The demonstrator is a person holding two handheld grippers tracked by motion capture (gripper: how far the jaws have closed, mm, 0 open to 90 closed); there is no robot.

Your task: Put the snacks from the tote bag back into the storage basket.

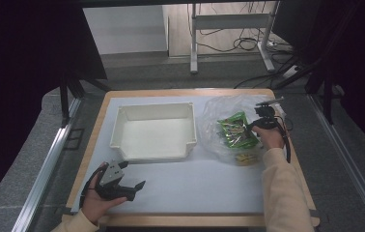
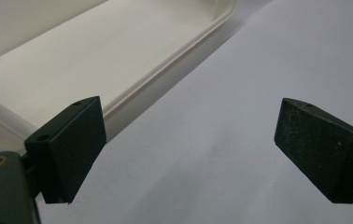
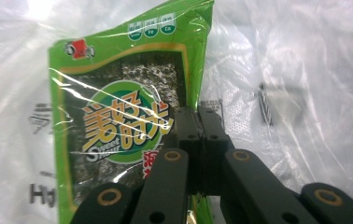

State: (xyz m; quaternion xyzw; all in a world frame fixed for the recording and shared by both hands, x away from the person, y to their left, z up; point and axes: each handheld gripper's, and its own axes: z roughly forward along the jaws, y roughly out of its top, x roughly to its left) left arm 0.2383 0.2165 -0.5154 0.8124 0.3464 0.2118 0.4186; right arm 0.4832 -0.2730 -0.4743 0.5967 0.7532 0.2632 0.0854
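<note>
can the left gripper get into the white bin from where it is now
Probably yes. The left gripper sits open on the table just in front of the white bin, whose top is open, and nothing lies between them. The right gripper is busy with the snack packet.

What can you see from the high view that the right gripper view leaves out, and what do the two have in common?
The high view takes in the whole table, the empty white bin, the left tool lying open near the bin's front corner, and the person's sleeve. The right gripper view brings out the detail: the printing on the green snack packet, and the right tool with its jaws pressed together on the packet's edge. Both show that green packet, the clear plastic bag around it, and the right tool.
</note>
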